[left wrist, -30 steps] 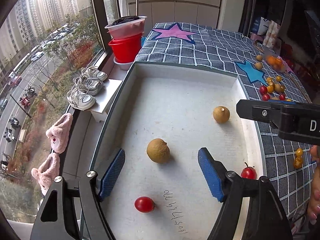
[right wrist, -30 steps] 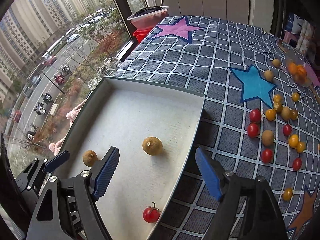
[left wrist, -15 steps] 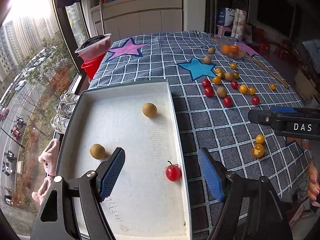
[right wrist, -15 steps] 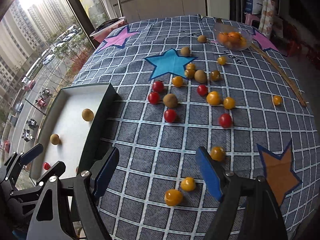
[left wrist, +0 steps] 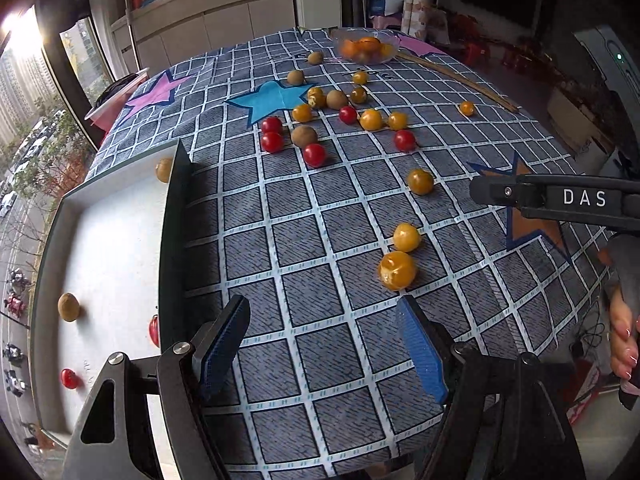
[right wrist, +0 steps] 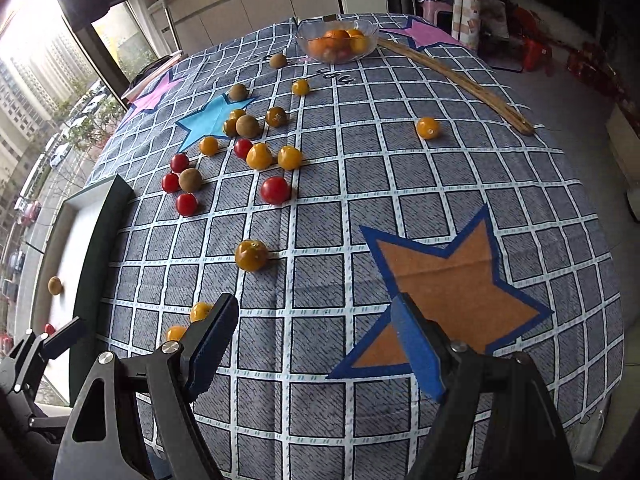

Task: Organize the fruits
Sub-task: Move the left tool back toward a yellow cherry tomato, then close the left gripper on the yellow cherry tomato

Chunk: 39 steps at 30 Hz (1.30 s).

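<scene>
Both my grippers spread, empty
Left gripper (left wrist: 322,344): yellow tomato (left wrist: 397,270) at 1 o'clock; tray (left wrist: 172,216) at 9 o'clock; right gripper (right wrist: 314,344) over cloth

Left claw (left wrist: 322,348) gapes empty beside the tray (left wrist: 172,216), near yellow tomatoes (left wrist: 397,270).

The left gripper (left wrist: 324,350) hangs with its jaws wide apart and empty. The right gripper (right wrist: 316,350) is likewise spread and empty. The right hand (left wrist: 622,336) grips its handle.
</scene>
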Tool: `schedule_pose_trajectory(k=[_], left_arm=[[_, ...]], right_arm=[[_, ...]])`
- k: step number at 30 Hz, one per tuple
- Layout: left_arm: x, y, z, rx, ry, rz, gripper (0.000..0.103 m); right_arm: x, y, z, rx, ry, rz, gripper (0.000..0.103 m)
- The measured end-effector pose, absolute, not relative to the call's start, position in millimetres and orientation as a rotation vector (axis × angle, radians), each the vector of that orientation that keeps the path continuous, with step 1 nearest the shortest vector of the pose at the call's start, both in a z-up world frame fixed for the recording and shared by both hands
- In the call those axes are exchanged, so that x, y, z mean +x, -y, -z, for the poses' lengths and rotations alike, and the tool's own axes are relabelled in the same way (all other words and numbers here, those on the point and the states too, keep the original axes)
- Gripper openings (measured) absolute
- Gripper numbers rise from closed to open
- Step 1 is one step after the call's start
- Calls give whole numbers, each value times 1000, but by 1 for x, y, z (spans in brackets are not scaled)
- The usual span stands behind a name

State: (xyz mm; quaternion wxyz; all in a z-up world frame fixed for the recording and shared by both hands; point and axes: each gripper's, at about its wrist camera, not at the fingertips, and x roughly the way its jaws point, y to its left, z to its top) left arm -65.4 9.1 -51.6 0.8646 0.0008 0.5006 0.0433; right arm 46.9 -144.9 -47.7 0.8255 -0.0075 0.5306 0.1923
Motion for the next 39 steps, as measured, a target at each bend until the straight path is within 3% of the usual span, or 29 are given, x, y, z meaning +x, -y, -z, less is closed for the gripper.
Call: schedule_pose_trajectory(k=[21,25,27,29,32,36,39], left_arm=[[-32,18,75,12,-1075,-113,76],[-31,22,74,-10,-1075,-96,62],[-31,24,73,1,-1071,-98,61],[-32,24,73,-27,-1073,-73,46],[-33,27,71,-26,-1071,-48,26],[-36,24,70,-44,-1071,-19,26],[-40,16,69,-102,-1075,2,26]], right_arm=[[100,94,70,-64,-1108,-499,78],[104,82,72,-92,-1101,-501,75],[106,77,72,-103,-1097,-494,69],[107,74,71,-104,-1095,-487,60],[109,73,71,-74,-1102,-500,36],[110,81,69,-6,-1115,-528,19],[105,93,67,43,-1123,-544,17]])
